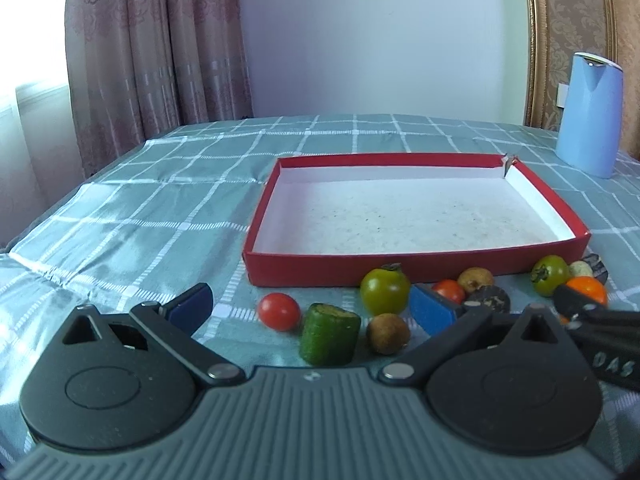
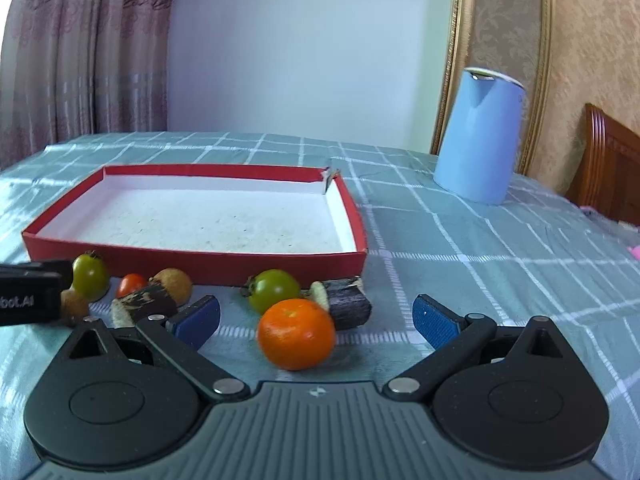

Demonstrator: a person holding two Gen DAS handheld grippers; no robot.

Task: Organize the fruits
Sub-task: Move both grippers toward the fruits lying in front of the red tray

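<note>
A shallow red box (image 1: 400, 268) (image 2: 200, 266) with a white floor lies empty on the checked cloth. Fruits lie in a row before its near wall. In the left wrist view, my open left gripper (image 1: 312, 306) has a red tomato (image 1: 279, 311), a cucumber piece (image 1: 329, 333), a brown longan (image 1: 387, 333) and a green tomato (image 1: 385, 291) between its fingers. In the right wrist view, my open right gripper (image 2: 316, 318) has an orange mandarin (image 2: 296, 334) between its fingers, untouched. Behind it lie a green tomato (image 2: 274, 290) and a dark sugarcane piece (image 2: 348, 306).
A blue kettle (image 2: 478, 136) (image 1: 590, 114) stands at the back right. More fruits (image 2: 132, 294) lie left of the right gripper, and the left gripper's body (image 2: 28, 296) shows there. Curtains hang at the left; a wooden chair (image 2: 608, 172) is at the right.
</note>
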